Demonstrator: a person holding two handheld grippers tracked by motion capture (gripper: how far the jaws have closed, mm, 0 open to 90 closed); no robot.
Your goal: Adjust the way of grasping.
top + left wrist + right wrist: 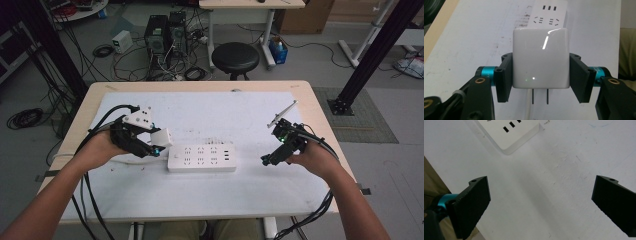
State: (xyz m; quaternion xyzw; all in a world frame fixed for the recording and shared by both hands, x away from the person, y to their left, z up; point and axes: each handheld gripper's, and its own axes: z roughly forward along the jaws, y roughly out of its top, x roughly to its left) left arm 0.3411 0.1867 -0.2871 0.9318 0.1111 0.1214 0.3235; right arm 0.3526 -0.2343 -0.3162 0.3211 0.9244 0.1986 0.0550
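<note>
A white power strip point(202, 158) lies flat in the middle of the white mat, sockets up; its end shows too point(550, 13) point(510, 135). My left gripper point(156, 145) hovers just left of the strip, shut on a white square plug adapter point(162, 137). The black pads clamp the adapter's two sides point(541, 61), and its two metal prongs point(540, 97) point down below it. My right gripper point(268, 159) sits right of the strip, a hand's width away, open with bare mat between its pads point(540, 202).
The white mat point(210, 190) covers most of the wooden table point(320, 115). Cables trail from both grippers off the table's near edge. Behind the table stand a black stool point(235, 57), computer cases point(165, 35) and loose floor cables.
</note>
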